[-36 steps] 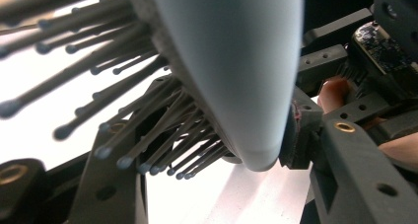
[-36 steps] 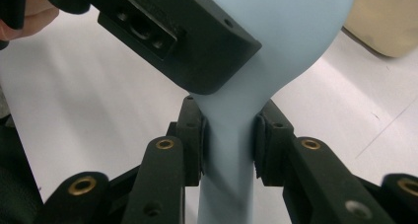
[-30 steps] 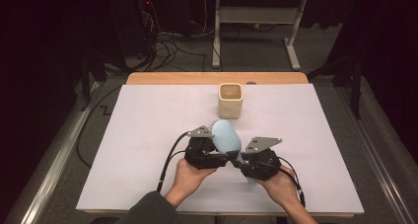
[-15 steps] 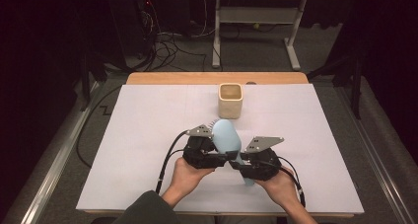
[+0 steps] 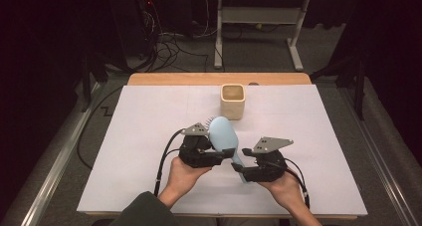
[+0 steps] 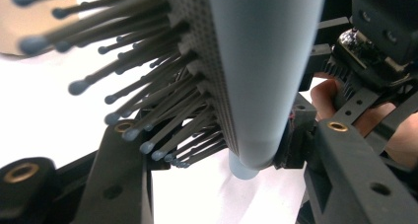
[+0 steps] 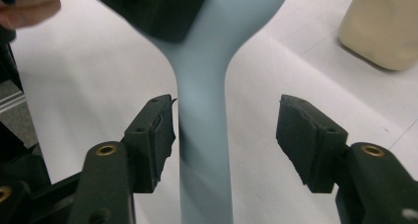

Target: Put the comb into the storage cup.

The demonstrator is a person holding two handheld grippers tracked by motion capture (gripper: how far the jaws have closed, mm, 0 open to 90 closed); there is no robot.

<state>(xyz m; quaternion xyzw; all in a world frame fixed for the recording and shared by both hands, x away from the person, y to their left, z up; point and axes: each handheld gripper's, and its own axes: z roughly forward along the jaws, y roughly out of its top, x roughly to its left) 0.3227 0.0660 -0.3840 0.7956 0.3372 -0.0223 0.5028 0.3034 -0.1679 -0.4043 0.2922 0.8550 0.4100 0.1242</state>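
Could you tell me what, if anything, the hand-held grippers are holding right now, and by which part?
The left hand-held gripper grips the blue hairbrush at the base of its head. The right hand-held gripper is open around the handle, not clamping it.

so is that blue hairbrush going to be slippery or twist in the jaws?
The hairbrush likely stays stiff: its moulded handle looks rigid. That handle is smooth and rounded, so it may slip or rotate. Its paddle head probably makes it top-heavy when the right gripper, open now, grips low.
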